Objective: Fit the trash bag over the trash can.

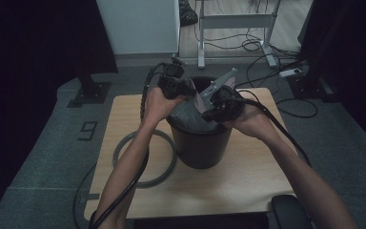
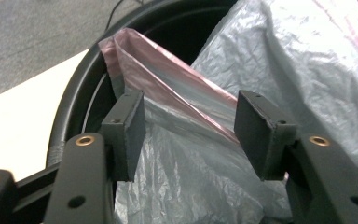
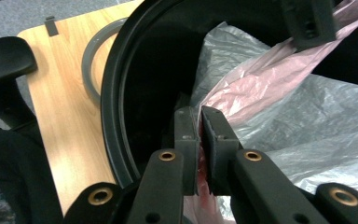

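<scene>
The plastic bin liner (image 3: 279,93), clear-grey with a pinkish-red edge, is draped into the mouth of the black bin (image 1: 201,143). The right gripper (image 3: 200,135) has its jaws pressed together, pinching the liner's reddish edge just inside the rim. The left gripper (image 2: 189,133) has jaws spread, with a folded ridge of liner (image 2: 177,98) between them, pads not pressing it. The bin stands mid-worktop (image 1: 248,181), a grey ring (image 1: 145,160) lying flat just beside it.
</scene>
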Demonstrator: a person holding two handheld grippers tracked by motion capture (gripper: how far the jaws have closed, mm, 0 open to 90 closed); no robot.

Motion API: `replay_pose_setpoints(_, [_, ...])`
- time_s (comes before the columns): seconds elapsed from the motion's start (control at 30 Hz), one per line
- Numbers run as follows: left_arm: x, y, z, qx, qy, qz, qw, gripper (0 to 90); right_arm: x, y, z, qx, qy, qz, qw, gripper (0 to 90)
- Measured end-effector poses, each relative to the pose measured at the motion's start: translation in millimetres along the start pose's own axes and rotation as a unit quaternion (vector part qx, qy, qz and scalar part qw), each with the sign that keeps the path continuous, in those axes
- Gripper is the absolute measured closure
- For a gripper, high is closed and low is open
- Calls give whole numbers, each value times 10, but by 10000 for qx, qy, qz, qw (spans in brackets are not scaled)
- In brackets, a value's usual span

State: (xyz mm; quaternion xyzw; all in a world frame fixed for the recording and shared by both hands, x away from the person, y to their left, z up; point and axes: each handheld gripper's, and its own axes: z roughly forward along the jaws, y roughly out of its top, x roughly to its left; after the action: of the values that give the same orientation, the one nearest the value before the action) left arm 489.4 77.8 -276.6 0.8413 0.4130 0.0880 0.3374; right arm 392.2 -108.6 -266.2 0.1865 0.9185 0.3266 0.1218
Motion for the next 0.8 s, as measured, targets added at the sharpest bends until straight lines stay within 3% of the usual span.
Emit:
replay_pose_setpoints(0.27, [-68,-34,75,345,-294,59,9990,564,0,-16,-4,6,-75,-12,10000,839])
replay_pose_setpoints(0.37, [-84,-38,81,494,-454,63,9977,689,5,-18,11,5,-62,-23,10000,839])
replay_pose_setpoints(0.47, [-132,-53,74,533,-391,204,9976,821,3,-22,22,18,-55,-24,10000,837])
replay_pose_setpoints(0.53, [-144,-58,46,473,-369,248,9979,894,-13,-25,14,8,-68,29,10000,806])
replay_pose_setpoints(0.8, [-186,-90,-106,237,-259,363,9987,900,-204,-1,-168,-329,-205,567,9976,543])
